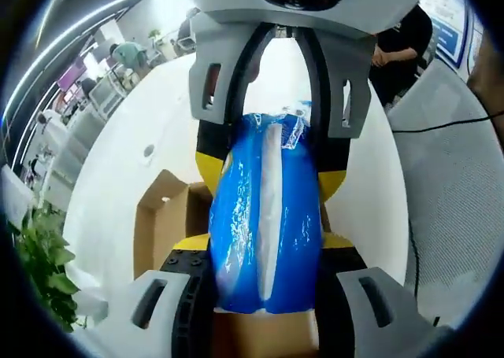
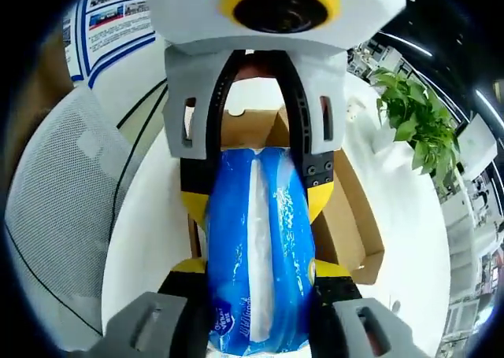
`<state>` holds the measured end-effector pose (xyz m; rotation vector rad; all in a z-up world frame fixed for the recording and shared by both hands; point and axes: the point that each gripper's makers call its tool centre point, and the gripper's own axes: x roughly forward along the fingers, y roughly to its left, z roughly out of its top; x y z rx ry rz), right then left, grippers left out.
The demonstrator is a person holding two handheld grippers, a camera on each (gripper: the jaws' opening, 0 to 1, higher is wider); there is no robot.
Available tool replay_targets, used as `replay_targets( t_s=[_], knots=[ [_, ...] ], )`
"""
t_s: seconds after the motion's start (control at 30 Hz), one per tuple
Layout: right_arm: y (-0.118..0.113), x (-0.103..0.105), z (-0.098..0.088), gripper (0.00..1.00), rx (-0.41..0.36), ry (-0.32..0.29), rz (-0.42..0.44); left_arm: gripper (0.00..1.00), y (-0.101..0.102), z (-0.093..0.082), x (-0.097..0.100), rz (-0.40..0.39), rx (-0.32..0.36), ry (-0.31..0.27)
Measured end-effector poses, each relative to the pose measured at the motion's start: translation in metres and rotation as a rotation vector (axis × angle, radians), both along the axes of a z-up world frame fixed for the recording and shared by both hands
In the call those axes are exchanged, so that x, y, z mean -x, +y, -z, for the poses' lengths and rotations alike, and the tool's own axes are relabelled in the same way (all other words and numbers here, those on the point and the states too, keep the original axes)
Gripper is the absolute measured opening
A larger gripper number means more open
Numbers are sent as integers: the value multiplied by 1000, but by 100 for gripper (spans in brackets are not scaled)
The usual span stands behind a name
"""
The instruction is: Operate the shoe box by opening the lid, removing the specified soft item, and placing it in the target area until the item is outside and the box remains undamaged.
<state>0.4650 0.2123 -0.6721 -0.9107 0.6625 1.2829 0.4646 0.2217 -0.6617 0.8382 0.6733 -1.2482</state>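
Item: blue soft pack (image 1: 264, 232), grasped at opposite ends by my left claw (image 1: 264, 295) and right claw (image 2: 256, 326), held above the open shoe box (image 2: 346, 224). Removal judged done; placement on the tabletop (image 1: 118, 169) remained.

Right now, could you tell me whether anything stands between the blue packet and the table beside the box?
Nothing visible does: both sets of jaws hold the blue packet above the open cardboard box, and the white table alongside looks free.
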Motion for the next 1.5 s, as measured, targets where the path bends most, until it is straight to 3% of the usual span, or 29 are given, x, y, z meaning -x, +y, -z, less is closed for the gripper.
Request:
replay_targets(
  t_s=[0.97,1.5],
  knots=[
    [-111,37,8,44,-13,21,172,47,-111,14,25,174,-7,17],
    [-164,43,14,44,5,34,225,47,-164,19,33,224,0,20]
  ],
)
